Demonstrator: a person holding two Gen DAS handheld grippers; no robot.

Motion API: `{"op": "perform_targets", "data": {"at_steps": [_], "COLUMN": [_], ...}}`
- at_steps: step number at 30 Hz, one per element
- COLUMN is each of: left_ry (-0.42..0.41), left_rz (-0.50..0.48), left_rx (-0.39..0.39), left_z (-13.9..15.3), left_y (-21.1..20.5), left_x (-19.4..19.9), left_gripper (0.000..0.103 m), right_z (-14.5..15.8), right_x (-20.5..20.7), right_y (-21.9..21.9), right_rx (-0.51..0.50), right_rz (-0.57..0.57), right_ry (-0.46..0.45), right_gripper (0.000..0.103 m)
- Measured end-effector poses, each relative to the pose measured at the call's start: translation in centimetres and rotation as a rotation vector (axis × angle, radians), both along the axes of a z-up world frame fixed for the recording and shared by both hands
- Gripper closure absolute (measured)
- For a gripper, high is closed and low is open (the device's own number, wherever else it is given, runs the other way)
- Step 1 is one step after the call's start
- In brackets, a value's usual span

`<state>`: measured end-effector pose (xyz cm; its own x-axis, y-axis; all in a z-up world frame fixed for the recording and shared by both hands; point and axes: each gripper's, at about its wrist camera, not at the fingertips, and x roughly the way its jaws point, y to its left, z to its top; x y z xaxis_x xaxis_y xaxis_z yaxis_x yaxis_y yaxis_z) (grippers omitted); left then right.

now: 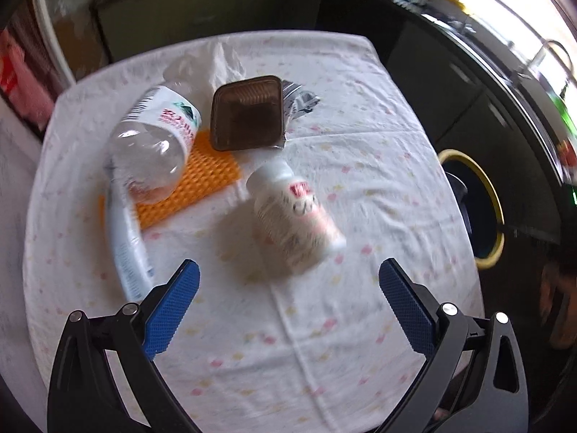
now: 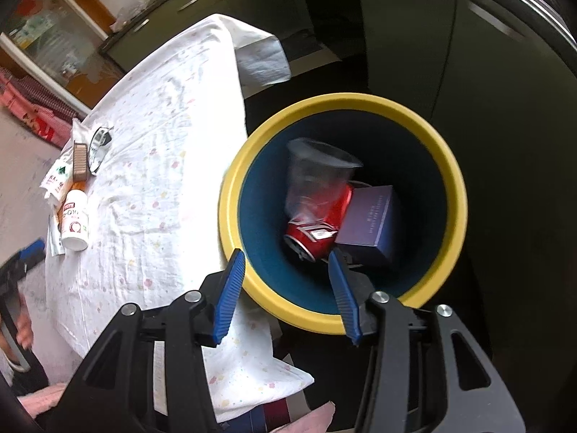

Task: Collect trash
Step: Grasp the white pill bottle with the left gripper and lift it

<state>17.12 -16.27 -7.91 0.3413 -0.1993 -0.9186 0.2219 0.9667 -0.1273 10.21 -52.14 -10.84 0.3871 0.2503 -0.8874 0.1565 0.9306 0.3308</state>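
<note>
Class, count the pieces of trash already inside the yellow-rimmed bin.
3: a clear plastic cup on top, a red soda can under it, a purple box beside the can. More may lie hidden underneath in the bin.

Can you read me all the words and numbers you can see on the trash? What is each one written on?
"Q10": on the white pill bottle, right wrist view; the line under it is too small.
Red label on the same bottle, left wrist view: blurred.
Clear water bottle: red characters, barcode, too blurred.
Red can in the bin: white logo, not readable.
Purple box: tiny print, unreadable.
</note>
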Motion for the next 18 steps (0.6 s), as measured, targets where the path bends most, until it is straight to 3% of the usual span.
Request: {"op": "perform_targets", "data": {"at_steps": [8, 11, 15, 18], "left_ry": [0.173, 0.217, 0.259, 0.255], "left_rz": [0.155, 0.189, 0.232, 0.238], "left_rx": [-0.021, -0.021, -0.007, 0.010], "left_z": [-3.4, -4.5, -5.8, -5.8], "left_y": [-1.0, -1.2, -1.2, -1.5], "left_x": [4.2, 5.0, 5.7, 5.8], "left_gripper": [0.005, 0.011, 0.026, 0.029], "right_z": [-1.0, -1.3, -2.1, -2.7], "right_x": [-0.2, -0.5, -0.8, -1.1], "right_y": [-0.6, -1.2, -2.3, -2.9], "right_rx": [0.033, 0.038, 0.054, 0.065], "right_rz": [0.033, 0.031, 0.018, 0.010], "right_ry": [-0.022, -0.025, -0.023, -0.020], "right_gripper": [0.057, 0.056, 0.056, 0.056]}}
